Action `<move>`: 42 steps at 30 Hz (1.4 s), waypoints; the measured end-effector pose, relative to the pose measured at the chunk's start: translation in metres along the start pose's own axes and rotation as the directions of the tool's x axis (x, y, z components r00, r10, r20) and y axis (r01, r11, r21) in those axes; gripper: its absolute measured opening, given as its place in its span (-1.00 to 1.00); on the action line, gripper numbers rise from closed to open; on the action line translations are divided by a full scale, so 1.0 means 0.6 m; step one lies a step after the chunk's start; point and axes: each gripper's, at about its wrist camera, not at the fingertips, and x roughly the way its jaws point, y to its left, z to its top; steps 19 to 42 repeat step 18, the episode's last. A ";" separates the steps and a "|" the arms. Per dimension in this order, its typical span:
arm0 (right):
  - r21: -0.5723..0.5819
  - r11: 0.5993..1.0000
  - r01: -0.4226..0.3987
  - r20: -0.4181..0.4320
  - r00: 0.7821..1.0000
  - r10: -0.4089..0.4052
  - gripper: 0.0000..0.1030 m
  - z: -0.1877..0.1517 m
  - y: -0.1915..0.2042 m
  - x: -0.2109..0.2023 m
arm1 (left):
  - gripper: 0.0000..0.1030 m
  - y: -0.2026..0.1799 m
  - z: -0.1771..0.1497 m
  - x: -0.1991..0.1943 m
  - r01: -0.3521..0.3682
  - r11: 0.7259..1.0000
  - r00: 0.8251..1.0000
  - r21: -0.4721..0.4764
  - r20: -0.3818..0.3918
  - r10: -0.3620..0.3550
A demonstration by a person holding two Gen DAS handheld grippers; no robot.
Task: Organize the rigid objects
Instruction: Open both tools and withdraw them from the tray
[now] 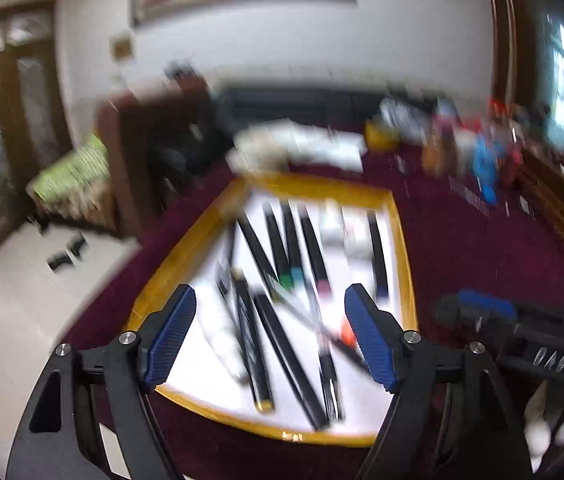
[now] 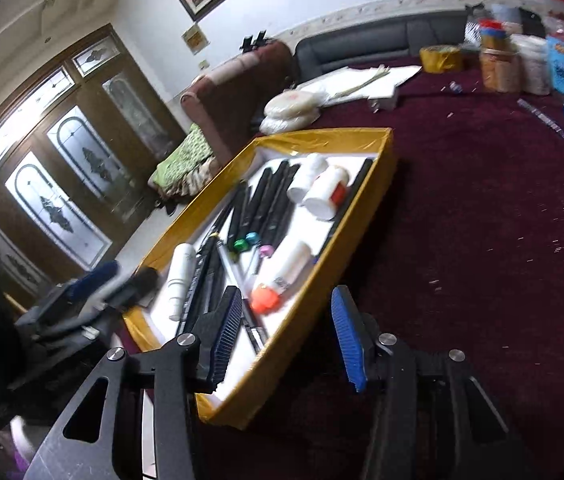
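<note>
A table [image 2: 481,240] covered in dark maroon cloth fills most of both views. A shallow rectangular tray with gold-yellow walls and a white floor [image 2: 381,168] [image 1: 403,264] lies on it. At the table's far end stands a cluster of jars and packets [image 2: 521,60], blurred in the left wrist view, beside flat white sheets of paper [image 2: 361,80].

Inside the tray lie many long black marker pens [image 2: 266,200] [image 1: 278,248], mostly side by side along its length, several with coloured end caps in green, teal and pink. Some nearer pens cross one another at angles. Two short white plastic bottles [image 2: 321,188] lie side by side at the tray's far end, one with a red label. A tall white cylindrical bottle [image 2: 180,280] lies near the tray's left wall, and a white tube with an orange cap [image 2: 282,280] lies near its right wall.

The left gripper [image 1: 270,336] hangs over the near end of the tray, its jaws spread wide with nothing between the blue pads [image 1: 172,336]; pens show below the gap. The right gripper [image 2: 285,332] is poised above the tray's near right wall, jaws partly apart and gripping nothing. Each gripper appears blurred at the edge of the other's view.
</note>
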 end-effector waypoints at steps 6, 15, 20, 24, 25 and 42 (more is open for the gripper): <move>-0.064 0.995 0.079 0.137 0.988 -0.070 -0.10 -0.011 0.003 -0.049 | 1.00 -0.012 0.025 -0.084 0.053 0.997 0.984 -0.053 0.174 -0.043; -0.209 0.957 0.200 0.230 0.961 -0.151 0.19 -0.032 0.044 -0.071 | 1.00 -0.025 0.018 -0.019 0.109 0.988 0.992 -0.113 -0.053 -0.116; -0.207 0.961 0.181 0.207 0.969 -0.138 0.20 -0.036 0.041 -0.064 | 1.00 -0.039 0.011 -0.006 0.101 0.991 0.988 -0.087 -0.105 -0.110; -0.207 0.961 0.181 0.207 0.969 -0.138 0.20 -0.036 0.041 -0.064 | 1.00 -0.039 0.011 -0.006 0.101 0.991 0.988 -0.087 -0.105 -0.110; -0.207 0.961 0.181 0.207 0.969 -0.138 0.20 -0.036 0.041 -0.064 | 1.00 -0.039 0.011 -0.006 0.101 0.991 0.988 -0.087 -0.105 -0.110; -0.207 0.961 0.181 0.207 0.969 -0.138 0.20 -0.036 0.041 -0.064 | 1.00 -0.039 0.011 -0.006 0.101 0.991 0.988 -0.087 -0.105 -0.110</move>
